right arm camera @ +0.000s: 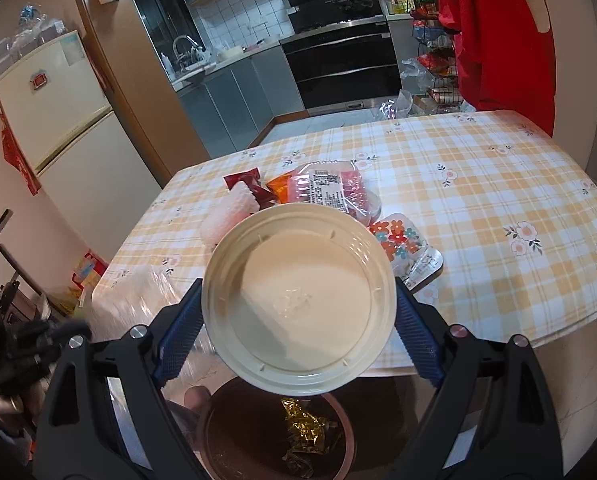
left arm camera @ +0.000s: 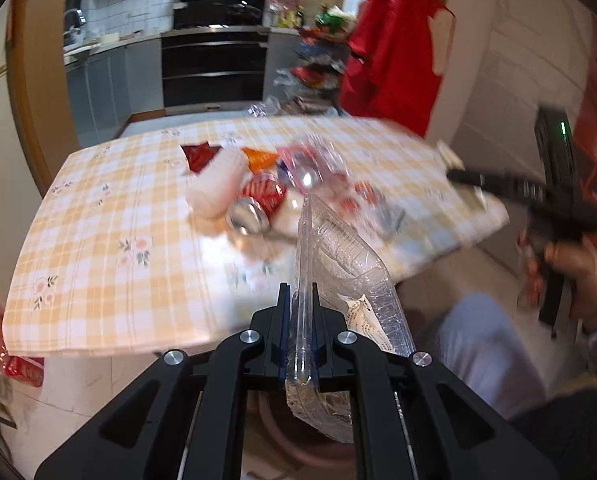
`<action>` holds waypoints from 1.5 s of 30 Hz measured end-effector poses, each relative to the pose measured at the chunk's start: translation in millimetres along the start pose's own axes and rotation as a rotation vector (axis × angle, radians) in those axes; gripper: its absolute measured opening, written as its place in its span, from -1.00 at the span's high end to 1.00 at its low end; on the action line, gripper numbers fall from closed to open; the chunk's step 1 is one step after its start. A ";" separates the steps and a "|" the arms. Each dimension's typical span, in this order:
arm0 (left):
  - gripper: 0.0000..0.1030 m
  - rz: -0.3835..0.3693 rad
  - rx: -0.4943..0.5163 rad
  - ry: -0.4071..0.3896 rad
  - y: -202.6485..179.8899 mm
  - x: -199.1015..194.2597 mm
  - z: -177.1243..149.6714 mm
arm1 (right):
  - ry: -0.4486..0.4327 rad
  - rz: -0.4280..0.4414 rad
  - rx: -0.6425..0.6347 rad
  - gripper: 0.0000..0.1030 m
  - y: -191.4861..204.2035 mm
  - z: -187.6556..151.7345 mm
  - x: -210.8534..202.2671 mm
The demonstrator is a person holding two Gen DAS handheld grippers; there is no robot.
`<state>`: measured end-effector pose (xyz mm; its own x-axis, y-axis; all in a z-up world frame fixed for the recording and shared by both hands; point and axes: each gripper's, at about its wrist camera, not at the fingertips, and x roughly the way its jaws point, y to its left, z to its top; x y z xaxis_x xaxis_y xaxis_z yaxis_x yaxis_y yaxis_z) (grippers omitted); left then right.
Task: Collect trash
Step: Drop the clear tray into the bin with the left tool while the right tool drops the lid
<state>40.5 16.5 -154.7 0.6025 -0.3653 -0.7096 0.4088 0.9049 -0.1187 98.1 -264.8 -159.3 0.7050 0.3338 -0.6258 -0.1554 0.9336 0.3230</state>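
Gripped wide across its rim, a cream plastic bowl (right arm camera: 298, 300) sits between the blue pads of the right gripper (right arm camera: 298, 308), held over the mouth of a brown bin (right arm camera: 338, 436) where a crumpled gold wrapper (right arm camera: 304, 428) already lies. The bowl looks light and fairly stiff but smooth-walled, so the rim is the safer place to squeeze; a hard pinch could likely flex it out of the pads.

Alongside, the left gripper (left arm camera: 300, 300) is clenched on the edge of a clear plastic clamshell tray (left arm camera: 338, 280), thin, crackly and slippery by the look of it, best taken at its folded lip as here. Its lower end hangs below the fingers toward the same bin, whose rim is mostly cut off by the gripper body.

On the checked tablecloth (right arm camera: 478, 200) beyond, more trash waits: a white foam sleeve (left arm camera: 218, 184), a crushed red can (left arm camera: 258, 200), red and orange sachets (right arm camera: 258, 188), a labelled meat tray (right arm camera: 330, 188) and a flowered packet (right arm camera: 398, 240). Motion blur smears the pile in the left wrist view, and the bowl hides its near side in the right, so the count is uncertain.
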 end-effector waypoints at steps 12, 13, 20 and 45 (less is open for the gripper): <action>0.80 -0.051 0.011 0.153 -18.2 25.3 -46.2 | -0.016 -0.005 -0.020 -0.69 8.4 -12.5 -24.7; 0.76 -0.060 0.006 0.158 -18.7 28.7 -47.0 | -0.013 -0.005 -0.018 -0.69 6.9 -12.8 -24.3; -0.30 -0.114 -0.098 0.110 -11.0 41.3 -40.7 | 0.025 0.003 -0.010 -0.69 3.0 -20.8 -13.8; -0.89 0.201 -0.345 -0.183 36.5 -10.4 -46.7 | 0.233 0.063 -0.130 -0.76 47.5 -81.1 31.1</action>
<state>17.2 63.5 -184.1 0.7708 -0.1790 -0.6114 0.0369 0.9706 -0.2378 56.6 -199.5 -221.0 0.5150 0.3988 -0.7588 -0.2919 0.9139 0.2822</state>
